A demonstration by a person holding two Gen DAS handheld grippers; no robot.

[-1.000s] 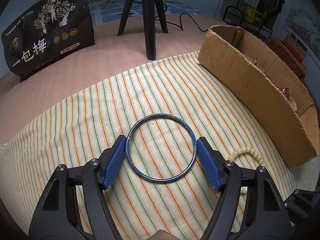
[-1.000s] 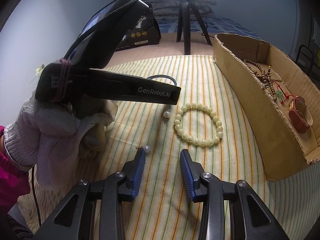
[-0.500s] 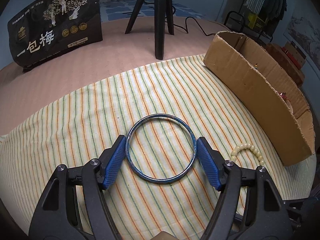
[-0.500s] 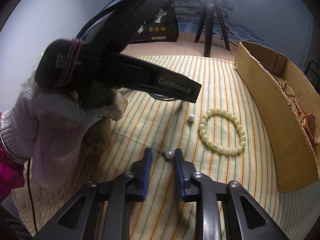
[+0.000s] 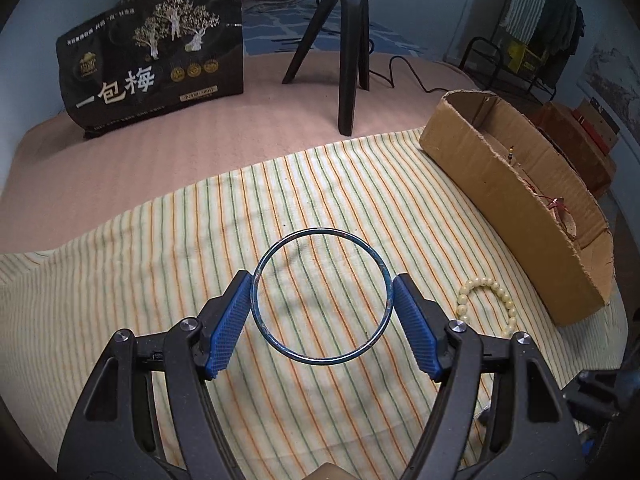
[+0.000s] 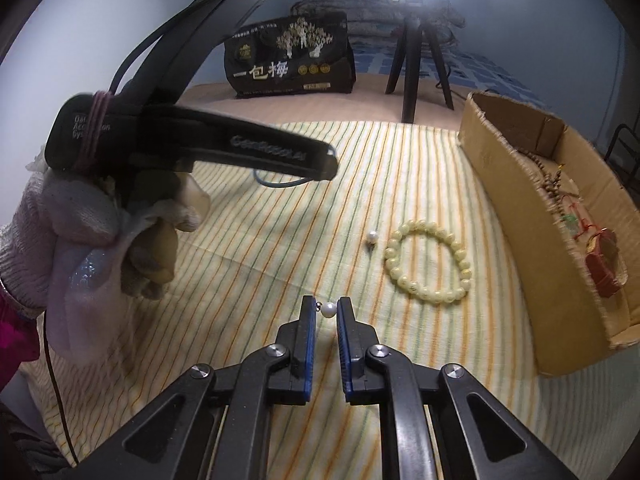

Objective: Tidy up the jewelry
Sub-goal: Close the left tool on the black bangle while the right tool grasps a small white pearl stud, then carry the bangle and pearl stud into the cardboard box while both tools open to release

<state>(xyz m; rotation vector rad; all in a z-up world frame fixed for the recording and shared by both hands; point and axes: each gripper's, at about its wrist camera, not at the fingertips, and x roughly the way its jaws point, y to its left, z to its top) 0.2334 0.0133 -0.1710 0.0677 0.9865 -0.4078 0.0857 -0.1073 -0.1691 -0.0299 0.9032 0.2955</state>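
Right now the right gripper (image 6: 327,309) has its jaws narrowed on a small pearl earring (image 6: 329,310), pads touching or nearly touching the bead at 12 o'clock of the tips; contact on both sides is hard to confirm. Left gripper (image 5: 322,298) has jaws wide, blue ribbed pads pressed on either side of a thin blue bangle (image 5: 321,298), gripped across its width.

Step, as I read it: pick-up phase, both tools loaded or nearly so. Next move calls for a firm pinch on the pearl, which is round, slick and likely to squirt out, then carrying both to the cardboard box (image 6: 516,216) at 2 o'clock.

Farther out: second pearl earring (image 6: 372,237) just beside a pale bead bracelet (image 6: 428,260), both loose on the striped cloth (image 6: 360,160), soft and wrinkled. Box holds brown wooden beads (image 6: 554,184) and a red item. Beyond, black printed bag (image 6: 290,60) and tripod (image 6: 412,60) at 12 o'clock.
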